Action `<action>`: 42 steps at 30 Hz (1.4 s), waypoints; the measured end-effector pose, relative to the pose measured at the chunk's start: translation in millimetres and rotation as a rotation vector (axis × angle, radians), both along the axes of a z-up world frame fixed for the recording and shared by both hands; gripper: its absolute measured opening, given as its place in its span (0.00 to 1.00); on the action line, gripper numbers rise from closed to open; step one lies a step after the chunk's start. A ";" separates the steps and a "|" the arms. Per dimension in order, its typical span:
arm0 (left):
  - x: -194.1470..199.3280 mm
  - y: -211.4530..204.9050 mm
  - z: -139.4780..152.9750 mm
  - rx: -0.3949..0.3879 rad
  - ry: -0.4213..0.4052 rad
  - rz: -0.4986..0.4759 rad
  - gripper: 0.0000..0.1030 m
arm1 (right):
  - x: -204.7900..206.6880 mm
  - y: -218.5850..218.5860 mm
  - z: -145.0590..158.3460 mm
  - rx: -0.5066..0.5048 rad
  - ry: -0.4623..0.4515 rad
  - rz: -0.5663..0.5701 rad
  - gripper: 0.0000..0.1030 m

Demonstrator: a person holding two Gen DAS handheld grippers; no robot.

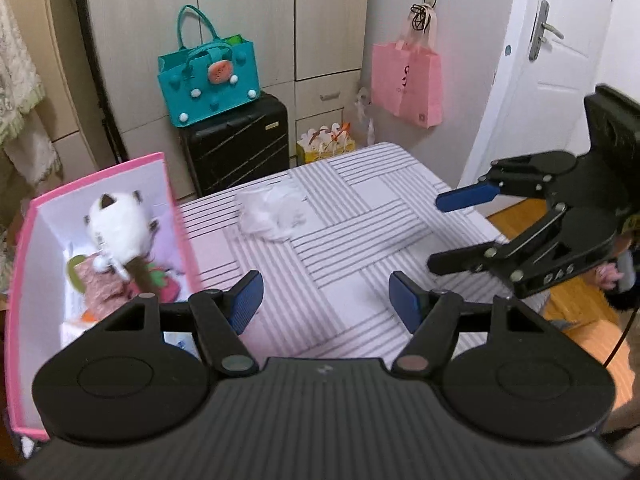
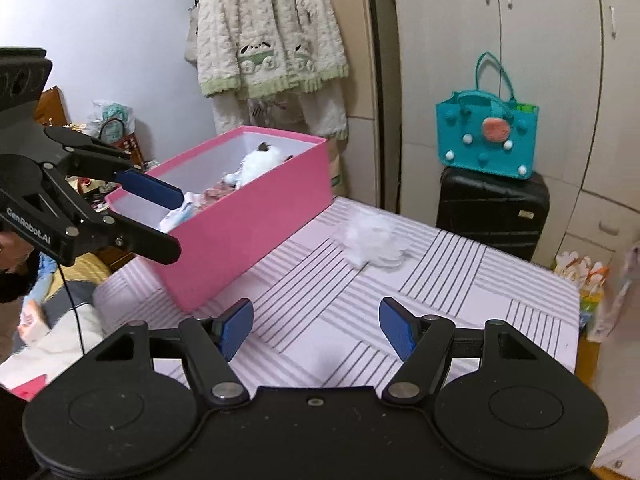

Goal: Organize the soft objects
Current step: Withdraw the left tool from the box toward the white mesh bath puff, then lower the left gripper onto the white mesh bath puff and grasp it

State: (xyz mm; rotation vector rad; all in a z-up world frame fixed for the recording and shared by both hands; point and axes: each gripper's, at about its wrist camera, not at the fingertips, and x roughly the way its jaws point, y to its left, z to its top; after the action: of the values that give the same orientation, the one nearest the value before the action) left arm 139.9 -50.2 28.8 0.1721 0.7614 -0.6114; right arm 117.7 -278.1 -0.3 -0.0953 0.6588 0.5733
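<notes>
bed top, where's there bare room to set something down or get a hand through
The striped bedcover is bare between the pink box and the white fluffy item, and in the wide stretch from that item to the near and right edges, under both open grippers, left and right. The box interior is crowded with the plush cat and other soft things.

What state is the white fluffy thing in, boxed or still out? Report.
Out: the white fluffy thing lies on the striped bed, apart from the pink box.

White fluffy soft item (image 1: 272, 212) crumpled on striped bed, apart from open pink box (image 2: 256, 232) holding white plush cat (image 1: 118, 224), other soft toys.
</notes>
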 end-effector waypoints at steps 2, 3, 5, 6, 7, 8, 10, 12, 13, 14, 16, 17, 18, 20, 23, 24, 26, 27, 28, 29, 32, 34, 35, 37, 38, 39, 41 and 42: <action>10.3 -8.0 -5.3 -0.017 0.007 0.010 0.67 | 6.2 -2.9 -6.5 0.003 -0.040 0.000 0.72; 15.8 -12.8 -8.5 -0.025 0.009 0.019 0.67 | 7.0 -3.8 -9.2 0.004 -0.065 0.005 0.72; 24.4 -20.0 -13.8 -0.041 0.002 0.040 0.67 | 13.6 -3.0 -14.1 -0.002 -0.111 0.017 0.72; 28.6 -23.6 -16.9 -0.049 -0.006 0.056 0.67 | 17.7 -1.8 -16.5 -0.009 -0.133 0.022 0.72; 33.3 -26.6 -20.3 -0.058 -0.012 0.073 0.67 | 22.2 0.6 -19.1 -0.022 -0.154 0.027 0.72; 38.5 -29.8 -24.2 -0.067 -0.017 0.092 0.67 | 26.9 3.5 -22.3 -0.041 -0.176 0.038 0.72; 49.0 -34.3 -31.5 -0.090 -0.019 0.130 0.67 | 36.1 8.8 -27.4 -0.067 -0.202 0.062 0.72; 60.5 -40.0 -40.1 -0.109 -0.016 0.165 0.67 | 47.9 12.6 -34.3 -0.082 -0.195 0.077 0.72; 67.6 -43.1 -45.2 -0.115 -0.012 0.184 0.67 | 54.0 14.1 -37.3 -0.081 -0.184 0.079 0.72; 74.1 -46.5 -49.8 -0.118 -0.008 0.204 0.66 | 60.2 14.9 -40.5 -0.078 -0.174 0.079 0.72; 89.7 -52.8 -60.1 -0.125 0.006 0.256 0.66 | 75.7 15.7 -47.8 -0.074 -0.157 0.078 0.72; 96.2 -56.0 -65.1 -0.125 0.011 0.278 0.66 | 83.7 16.4 -50.8 -0.081 -0.161 0.070 0.72; 104.6 -58.4 -70.1 -0.127 0.021 0.301 0.65 | 89.7 17.8 -54.1 -0.091 -0.172 0.066 0.72; 116.6 -59.8 -77.3 -0.131 0.036 0.333 0.65 | 99.9 20.2 -59.1 -0.112 -0.193 0.078 0.72; 132.8 -55.4 -86.9 -0.150 0.053 0.399 0.65 | 114.0 24.2 -67.6 -0.133 -0.219 0.124 0.72; 137.5 -52.9 -89.9 -0.157 0.056 0.428 0.65 | 119.4 26.8 -70.8 -0.142 -0.225 0.132 0.72; 143.0 -50.9 -93.0 -0.167 0.046 0.469 0.64 | 128.7 31.7 -76.1 -0.151 -0.224 0.147 0.73; 145.9 -50.1 -95.0 -0.171 0.046 0.488 0.64 | 134.9 34.2 -79.0 -0.146 -0.212 0.157 0.73; 148.9 -49.4 -97.4 -0.178 0.056 0.497 0.64 | 139.5 36.5 -81.3 -0.145 -0.200 0.168 0.73; 152.5 -49.0 -99.7 -0.190 0.068 0.503 0.63 | 144.7 39.3 -84.4 -0.150 -0.187 0.173 0.73; 160.8 -49.0 -105.4 -0.199 0.087 0.520 0.62 | 155.7 42.9 -92.0 -0.146 -0.156 0.164 0.73; 165.2 -49.5 -108.9 -0.199 0.085 0.532 0.61 | 161.5 41.1 -95.0 -0.112 -0.124 0.146 0.73; 167.2 -49.3 -110.8 -0.201 0.087 0.536 0.60 | 164.3 39.4 -96.2 -0.087 -0.104 0.135 0.72; 170.8 -48.2 -114.8 -0.212 0.100 0.544 0.60 | 169.7 37.8 -98.4 -0.055 -0.074 0.125 0.71; 172.2 -47.2 -116.5 -0.222 0.103 0.548 0.59 | 170.0 37.8 -99.0 -0.045 -0.073 0.121 0.67; 172.8 -46.6 -117.5 -0.226 0.102 0.550 0.58 | 169.5 38.1 -99.4 -0.040 -0.079 0.121 0.60; 173.3 -46.0 -119.2 -0.225 0.095 0.556 0.56 | 169.2 39.6 -100.0 -0.043 -0.077 0.122 0.50; 173.0 -45.4 -119.4 -0.227 0.091 0.556 0.54 | 169.7 40.0 -100.4 -0.043 -0.069 0.125 0.43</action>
State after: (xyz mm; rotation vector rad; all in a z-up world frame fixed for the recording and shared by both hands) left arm 312.9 -95.6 -90.6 -0.2734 0.7788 -0.1718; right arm 287.4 -238.1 -100.7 -0.1964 0.6008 0.6732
